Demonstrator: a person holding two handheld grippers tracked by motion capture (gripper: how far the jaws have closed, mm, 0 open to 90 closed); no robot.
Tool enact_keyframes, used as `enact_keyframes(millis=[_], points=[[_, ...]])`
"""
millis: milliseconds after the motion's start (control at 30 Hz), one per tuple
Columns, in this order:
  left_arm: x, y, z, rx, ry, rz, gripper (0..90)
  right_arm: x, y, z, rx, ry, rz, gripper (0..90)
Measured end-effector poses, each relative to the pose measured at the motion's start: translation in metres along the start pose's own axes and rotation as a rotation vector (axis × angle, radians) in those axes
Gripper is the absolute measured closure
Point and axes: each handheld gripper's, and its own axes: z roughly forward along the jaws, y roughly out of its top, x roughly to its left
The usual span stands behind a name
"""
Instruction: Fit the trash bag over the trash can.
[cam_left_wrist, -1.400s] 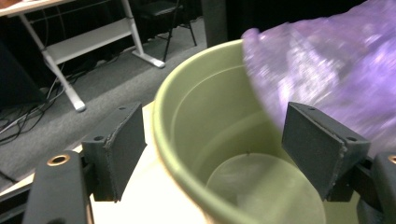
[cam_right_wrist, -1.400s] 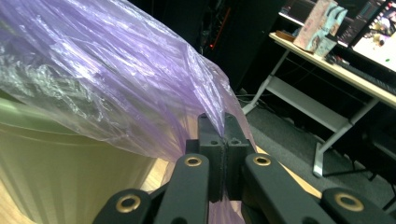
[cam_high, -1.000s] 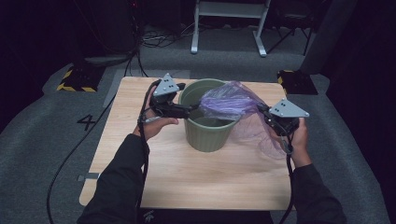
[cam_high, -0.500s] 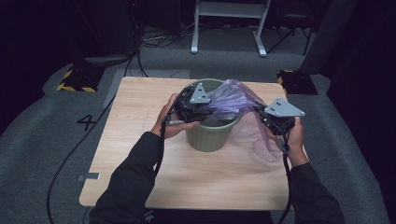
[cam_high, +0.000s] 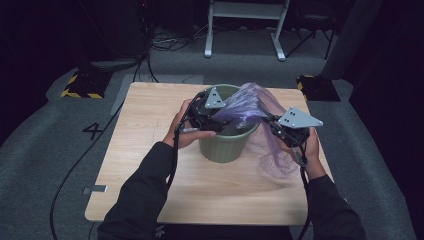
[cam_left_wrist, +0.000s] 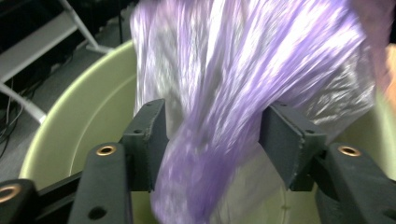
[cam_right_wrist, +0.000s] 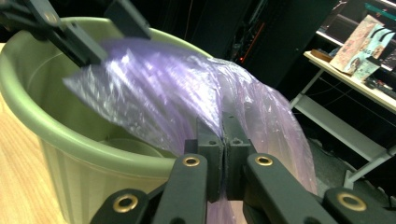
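A green plastic bin (cam_high: 225, 147) stands in the middle of the wooden table (cam_high: 150, 165). A thin purple plastic bag (cam_high: 250, 102) stretches from the bin's mouth over its right rim and hangs down the outside. My left gripper (cam_high: 223, 118) is over the bin's mouth. In the left gripper view its jaws (cam_left_wrist: 212, 135) have just been opening and stand apart, with a bunched strand of the bag (cam_left_wrist: 243, 60) between them above the bin (cam_left_wrist: 79, 121). My right gripper (cam_high: 272, 125) is beside the right rim, shut on the bag's film (cam_right_wrist: 154, 88) in the right gripper view (cam_right_wrist: 223, 135).
A black cable (cam_high: 85, 160) trails off the table's left edge to the grey floor. A yellow-and-black striped block (cam_high: 80, 87) lies at the far left and a white metal frame (cam_high: 245, 20) stands behind the table. A shelf with boxes (cam_right_wrist: 359, 51) is at the right.
My left gripper moved right, from the bin's left rim to over its mouth and onto the bag. The right gripper kept its hold and place.
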Motion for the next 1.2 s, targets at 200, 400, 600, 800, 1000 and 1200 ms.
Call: enact_keyframes(millis=[200, 400, 600, 800, 1000, 1200], points=[[-0.01, 0.004, -0.003, -0.02, -0.027, 0.03, 26.9, 0.009, 0.007, 0.008, 0.025, 0.033, -0.033, 89.4], [-0.012, 0.003, 0.002, 0.036, -0.011, 0.107, 77.3, 0.016, 0.01, 0.01, 0.024, 0.05, -0.033, 84.9], [0.0, -0.004, 0.006, 0.039, -0.001, 0.069, 89.3, 0.015, 0.004, 0.003, 0.001, 0.09, 0.004, 65.2], [0.007, -0.01, 0.007, 0.041, 0.012, 0.046, 89.6, 0.017, -0.008, -0.009, -0.024, 0.128, 0.038, 40.1], [0.013, -0.014, 0.005, 0.035, 0.016, 0.023, 89.7, 0.02, -0.026, -0.02, 0.004, 0.127, 0.026, 28.0], [0.018, -0.017, 0.001, 0.018, 0.004, 0.01, 89.7, 0.018, -0.052, -0.019, 0.058, 0.018, 0.033, 20.1]])
